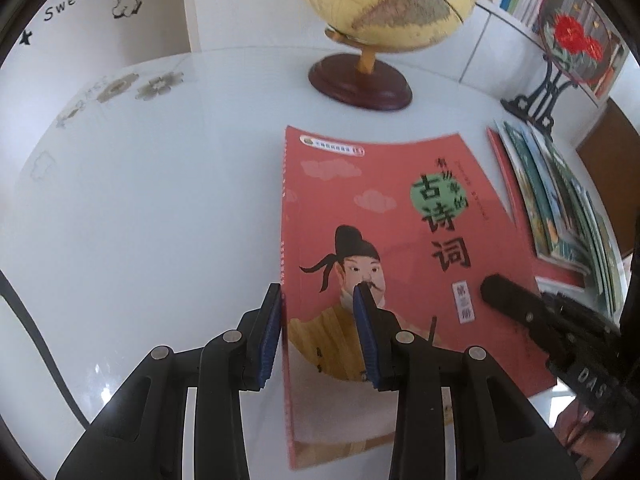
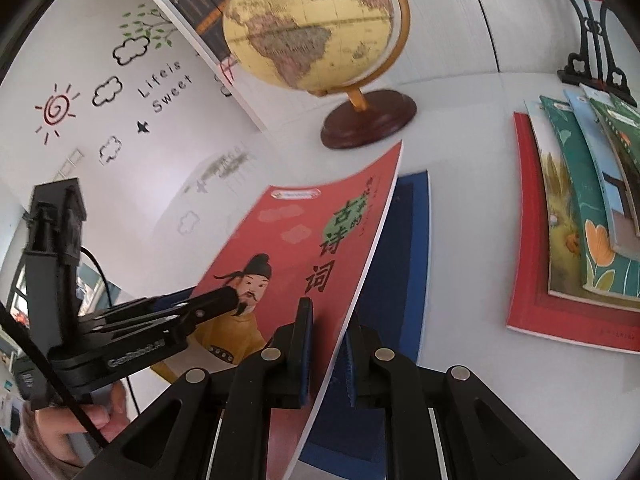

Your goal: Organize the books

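A thin red poetry book (image 1: pixel 400 264) with a drawn man in a black hat is lifted and tilted above the white table (image 1: pixel 140 200). My left gripper (image 1: pixel 320 312) is open and straddles the book's spine edge near its lower left. My right gripper (image 2: pixel 328 332) straddles the book's (image 2: pixel 300 264) right edge with a small gap on each side; whether the pads grip it is unclear. It shows as a black finger (image 1: pixel 516 300) on the cover in the left wrist view. A blue book (image 2: pixel 396 264) lies flat under the red one.
A pile of several picture books (image 2: pixel 580 220) on a red book lies to the right. A globe (image 2: pixel 312 24) on a dark wooden base (image 2: pixel 368 120) stands behind. A black fan stand (image 1: pixel 532 100) with a red-flower fan is at the back right. Bookshelves line the wall.
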A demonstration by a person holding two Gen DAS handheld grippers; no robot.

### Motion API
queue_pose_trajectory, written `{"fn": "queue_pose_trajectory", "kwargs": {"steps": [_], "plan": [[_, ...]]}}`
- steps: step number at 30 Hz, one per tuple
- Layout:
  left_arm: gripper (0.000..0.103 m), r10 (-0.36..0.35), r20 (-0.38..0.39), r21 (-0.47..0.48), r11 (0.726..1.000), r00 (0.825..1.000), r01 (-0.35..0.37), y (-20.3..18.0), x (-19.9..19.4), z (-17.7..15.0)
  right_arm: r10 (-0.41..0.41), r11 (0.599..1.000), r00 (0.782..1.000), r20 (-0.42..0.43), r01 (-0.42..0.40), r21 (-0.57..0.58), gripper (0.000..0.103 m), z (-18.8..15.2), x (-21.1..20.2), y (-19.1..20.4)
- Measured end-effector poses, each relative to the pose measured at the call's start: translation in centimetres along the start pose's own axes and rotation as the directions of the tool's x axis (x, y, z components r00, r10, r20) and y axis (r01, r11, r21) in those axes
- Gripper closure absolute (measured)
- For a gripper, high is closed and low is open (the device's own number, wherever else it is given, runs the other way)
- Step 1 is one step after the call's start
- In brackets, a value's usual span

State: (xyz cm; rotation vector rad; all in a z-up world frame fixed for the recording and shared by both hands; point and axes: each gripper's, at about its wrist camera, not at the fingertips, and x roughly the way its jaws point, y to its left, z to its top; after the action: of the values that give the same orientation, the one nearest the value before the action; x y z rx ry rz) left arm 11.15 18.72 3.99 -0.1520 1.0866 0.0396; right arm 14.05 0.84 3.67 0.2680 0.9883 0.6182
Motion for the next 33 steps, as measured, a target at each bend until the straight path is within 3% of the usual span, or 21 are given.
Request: {"fn": "queue_pose_trajectory", "kwargs": {"steps": [4,8,13,14,16,18,24,33], "plan": [[0.073,-0.028,-0.009,0.04,0.999,1.0,0.028,-0.8,0.4,-0.4,-0.009,1.0,1.0,-0.006,0.009,0.001,0.089,-0.6,-0.2,-0.4],[0.073,-0.01,-0.006,0.098,0.995,1.0,0.01,-2.5,0.4,-0.3,-0.021,1.0,1.0,-0.016,0.021,0.001,0.087,-1.0,0.1,-0.3],[0.07,0.001,-0.016,0.119,0.993,1.0,0.001,-3.2,0.3,-0.3,-0.103,0.993,0.994,-0.029,0.104,0.045,0.076,-1.3,0.3,-1.0],[0.07,0.002,-0.02,0.121,0.993,1.0,0.0,-3.3,0.3,-0.3,-0.099,0.994,0.995,-0.025,0.1,0.047,0.073,-1.3,0.1,-1.1],[0.068,0.001,-0.029,0.121,0.993,1.0,0.002,-3.4,0.3,-0.3,-0.108,0.993,0.994,-0.028,0.109,0.053,0.049,-1.3,-0.3,-1.4],[0.061,0.004,-0.038,0.113,0.994,0.999,0.001,-3.5,0.3,-0.1,-0.124,0.99,0.992,-0.022,0.125,0.057,0.049,-1.2,-0.9,-1.7],[0.061,-0.016,-0.043,0.076,0.997,0.999,0.019,-4.8,0.1,0.6,-0.089,0.988,0.996,0.015,0.086,0.128,0.049,-0.8,-3.4,-3.7],[0.061,-0.061,-0.027,0.103,0.993,0.998,0.063,-10.5,0.1,2.1,-0.137,0.98,0.984,0.113,0.117,0.162,0.049,0.1,-8.9,-8.3]]}}
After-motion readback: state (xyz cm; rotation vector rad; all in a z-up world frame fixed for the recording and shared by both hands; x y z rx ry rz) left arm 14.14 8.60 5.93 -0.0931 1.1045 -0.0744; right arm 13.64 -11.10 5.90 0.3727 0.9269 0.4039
